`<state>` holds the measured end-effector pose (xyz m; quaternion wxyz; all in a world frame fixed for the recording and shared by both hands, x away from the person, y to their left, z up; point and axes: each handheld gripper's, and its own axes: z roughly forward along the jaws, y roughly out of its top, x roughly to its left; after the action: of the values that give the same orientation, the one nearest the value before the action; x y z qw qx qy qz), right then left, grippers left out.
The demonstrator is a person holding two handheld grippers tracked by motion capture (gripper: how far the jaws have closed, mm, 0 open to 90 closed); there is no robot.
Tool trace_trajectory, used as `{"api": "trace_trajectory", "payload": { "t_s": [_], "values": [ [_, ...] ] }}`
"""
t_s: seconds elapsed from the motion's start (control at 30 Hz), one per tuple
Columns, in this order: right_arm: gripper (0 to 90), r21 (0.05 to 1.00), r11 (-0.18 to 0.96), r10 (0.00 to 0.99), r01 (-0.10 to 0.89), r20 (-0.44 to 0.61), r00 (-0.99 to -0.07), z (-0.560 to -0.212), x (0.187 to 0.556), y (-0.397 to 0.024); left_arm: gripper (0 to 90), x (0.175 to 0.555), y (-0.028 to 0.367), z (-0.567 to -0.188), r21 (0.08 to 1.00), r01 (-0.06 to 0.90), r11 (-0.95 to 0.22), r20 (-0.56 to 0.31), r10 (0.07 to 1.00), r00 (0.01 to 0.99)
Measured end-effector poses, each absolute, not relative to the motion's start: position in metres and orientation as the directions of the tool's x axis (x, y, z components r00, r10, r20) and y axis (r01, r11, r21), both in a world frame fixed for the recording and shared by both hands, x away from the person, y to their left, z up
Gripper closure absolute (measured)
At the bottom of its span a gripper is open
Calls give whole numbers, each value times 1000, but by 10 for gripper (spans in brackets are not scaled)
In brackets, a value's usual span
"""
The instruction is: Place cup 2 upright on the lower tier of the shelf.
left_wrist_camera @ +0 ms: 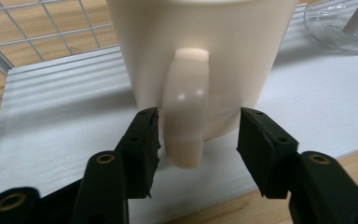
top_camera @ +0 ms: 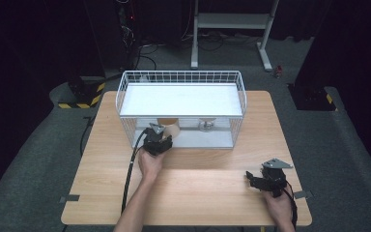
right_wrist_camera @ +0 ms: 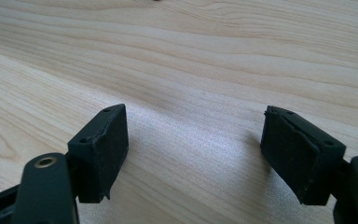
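In the high view the left hand-held gripper (top_camera: 165, 138) sits just left of centre in the frame, reaching into the open front of a white wire basket (top_camera: 125, 92) that stands on the wooden bench (top_camera: 198, 188). The cream mug (left_wrist_camera: 200, 60) stands on the white lower shelf (left_wrist_camera: 60, 116) of that basket, filling the top middle of the left gripper view, its handle (left_wrist_camera: 186, 107) turned toward the camera. The two black jaws straddle the handle: the left-hand pad lies against or just beside it (too close to tell contact), while the right-hand pad stands clearly apart from it, so the jaws are part open and nothing is gripped yet. A clear glass piece (left_wrist_camera: 340, 25) rests on the same shelf at the upper right of that view.

The right hand-held gripper (top_camera: 256, 182) lies low at the lower right of the high view, well apart from the basket. In its own view the jaws stand wide apart over bare wood grain (right_wrist_camera: 191, 70), with nothing between them.
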<state>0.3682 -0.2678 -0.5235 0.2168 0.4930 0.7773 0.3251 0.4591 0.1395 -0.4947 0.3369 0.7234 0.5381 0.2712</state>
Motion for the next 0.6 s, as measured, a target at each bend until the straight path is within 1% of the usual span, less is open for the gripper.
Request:
{"api": "trace_trajectory", "payload": {
  "t_s": [0.07,0.17,0.27,0.43,0.6],
  "values": [
    [232,719,303,907,625,-17,-420,-523,368,-268,512,460,140,-495,784,589,-195,37,962,269],
    [232,719,303,907,625,-17,-420,-523,368,-268,537,462,140,-496,786,594,-172,9,964,267],
    [232,719,303,907,625,-16,-420,-523,368,-268,556,464,142,-497,780,599,-181,17,963,269],
    [232,719,303,907,625,-16,-421,-523,368,-268,583,465,143,-500,779,606,-163,-4,965,264],
    [232,719,303,907,625,-17,-420,-523,368,-268,611,468,146,-500,782,603,-159,3,968,251]
  ]
}}
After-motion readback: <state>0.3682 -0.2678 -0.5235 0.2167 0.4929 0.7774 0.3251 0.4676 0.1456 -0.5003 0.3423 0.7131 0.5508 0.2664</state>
